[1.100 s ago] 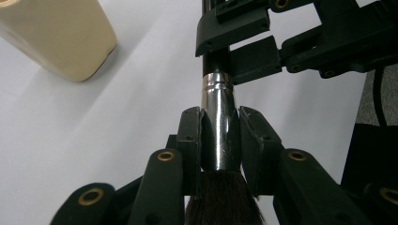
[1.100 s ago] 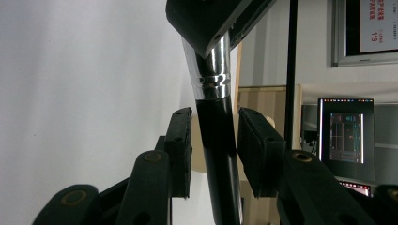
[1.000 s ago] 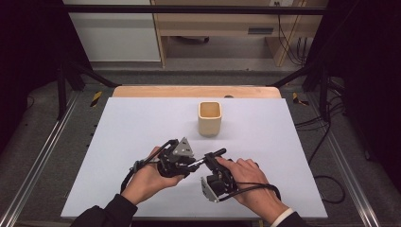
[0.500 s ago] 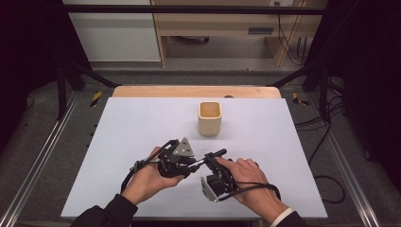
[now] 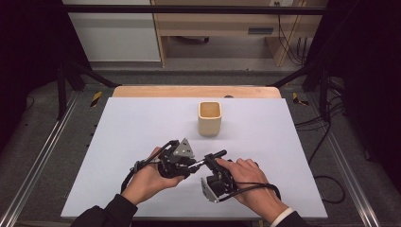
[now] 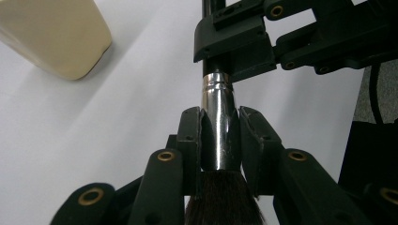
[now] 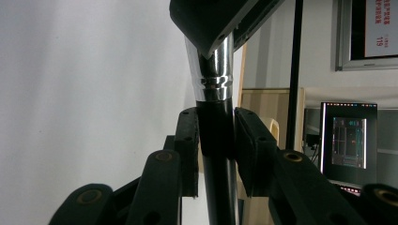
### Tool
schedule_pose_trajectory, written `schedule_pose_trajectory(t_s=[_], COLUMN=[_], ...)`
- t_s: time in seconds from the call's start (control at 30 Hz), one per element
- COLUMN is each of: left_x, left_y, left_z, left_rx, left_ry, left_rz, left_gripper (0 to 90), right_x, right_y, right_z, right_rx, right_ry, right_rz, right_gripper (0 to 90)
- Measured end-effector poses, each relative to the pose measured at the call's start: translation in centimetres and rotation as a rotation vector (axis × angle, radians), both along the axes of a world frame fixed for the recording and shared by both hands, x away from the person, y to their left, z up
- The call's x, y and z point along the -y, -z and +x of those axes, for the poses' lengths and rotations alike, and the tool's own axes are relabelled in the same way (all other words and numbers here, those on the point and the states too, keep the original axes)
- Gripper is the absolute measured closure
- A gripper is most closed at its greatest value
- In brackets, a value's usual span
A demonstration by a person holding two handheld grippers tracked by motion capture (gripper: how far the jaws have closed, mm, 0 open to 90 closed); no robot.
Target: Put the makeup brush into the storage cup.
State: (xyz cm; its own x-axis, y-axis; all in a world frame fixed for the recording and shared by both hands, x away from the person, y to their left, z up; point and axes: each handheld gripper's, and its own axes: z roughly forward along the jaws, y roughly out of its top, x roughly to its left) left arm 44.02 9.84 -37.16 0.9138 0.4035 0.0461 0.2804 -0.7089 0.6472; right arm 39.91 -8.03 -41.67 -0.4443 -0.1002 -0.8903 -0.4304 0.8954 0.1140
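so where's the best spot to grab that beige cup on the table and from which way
Grip the cup across two opposite flat walls near the rim, coming straight down from above. It stands upright and open-topped, squarish with rounded corners, and the sheet around it is bare. Both grippers are shut on the brush, so one would likely have to let go first.

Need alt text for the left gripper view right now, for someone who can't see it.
The left gripper is shut on the brush at its silver ferrule, dark bristles below. The right gripper clamps the black handle just beyond, with a cream cup upper left.

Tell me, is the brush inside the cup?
No, the brush is held between both hand-held grippers, and the cup stands apart on the table.
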Motion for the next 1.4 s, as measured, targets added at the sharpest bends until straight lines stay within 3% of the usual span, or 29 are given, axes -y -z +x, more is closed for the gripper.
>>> schedule_pose_trajectory(t_s=[0.17,0.63,0.83,0.97,1.0,1.1,1.23,1.33,1.4], left_x=[0.0,-0.1,-1.2,-2.4,-2.8,-3.8,-5.3,-6.4,-7.0], left_y=[0.0,0.1,-1.1,-1.8,-1.9,-2.1,-2.5,-2.6,-2.7], left_z=[0.0,-0.2,0.0,0.2,0.3,0.4,0.5,0.5,0.4], left_rx=[-0.003,-0.01,0.03,0.054,0.066,0.093,0.108,0.128,0.139], left_ry=[0.001,0.004,-0.043,-0.092,-0.103,-0.134,-0.184,-0.213,-0.226], left_rz=[-0.002,-0.012,-0.1,-0.159,-0.167,-0.175,-0.211,-0.224,-0.24], left_gripper=[70.8,69.3,55.2,51.7,50.3,45.1,30.1,25.2,20.0], right_x=[0.0,0.0,0.5,1.0,1.1,1.6,2.2,2.6,2.8], right_y=[0.1,0.3,1.0,1.2,1.3,1.2,1.2,1.4,1.5], right_z=[0.0,-0.1,-0.1,-0.1,-0.2,0.0,0.1,0.1,0.2], right_rx=[0.011,-0.013,-0.032,-0.042,-0.046,-0.04,-0.034,-0.038,-0.03], right_ry=[-0.007,-0.018,0.001,0.014,0.029,0.033,0.045,0.062,0.056], right_rz=[-0.014,-0.041,-0.034,-0.037,-0.019,-0.029,-0.023,0.002,-0.009], right_gripper=[73.1,74.5,74.5,74.5,74.5,74.5,74.5,74.5,74.5])
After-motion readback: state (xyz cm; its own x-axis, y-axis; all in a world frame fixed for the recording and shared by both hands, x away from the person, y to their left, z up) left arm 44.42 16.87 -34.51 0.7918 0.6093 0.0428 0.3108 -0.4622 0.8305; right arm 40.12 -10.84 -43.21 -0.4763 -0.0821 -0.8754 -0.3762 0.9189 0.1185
